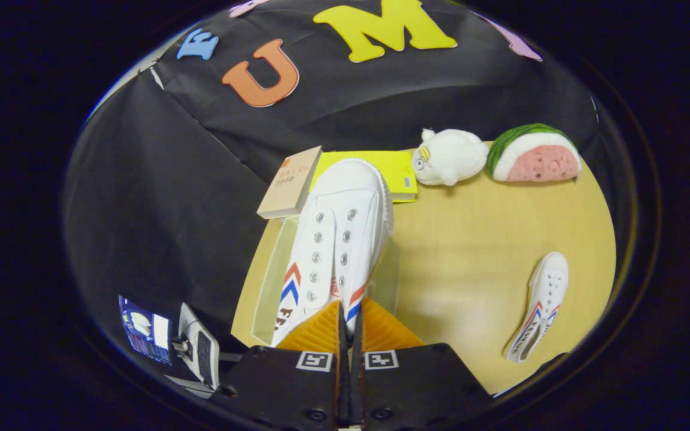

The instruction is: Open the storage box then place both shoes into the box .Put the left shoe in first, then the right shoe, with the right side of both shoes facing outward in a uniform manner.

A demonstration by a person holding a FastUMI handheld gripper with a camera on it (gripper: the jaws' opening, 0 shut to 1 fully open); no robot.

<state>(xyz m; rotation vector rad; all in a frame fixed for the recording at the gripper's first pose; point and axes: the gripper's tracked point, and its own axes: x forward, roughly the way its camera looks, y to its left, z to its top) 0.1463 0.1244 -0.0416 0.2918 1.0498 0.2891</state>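
Fingers [350, 326] clamped on white shoe [336, 239]

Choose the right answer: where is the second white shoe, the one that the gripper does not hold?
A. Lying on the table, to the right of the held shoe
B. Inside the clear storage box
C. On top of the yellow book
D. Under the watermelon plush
A: the second shoe lies alone on the table, to the right of the held shoe, which the gripper grips.

Held shoe [336, 239] between closed jaws, over storage box [273, 275]. Second shoe [541, 305] right on counter [471, 251]. Books [291, 182], plush toys [448, 157] beyond.
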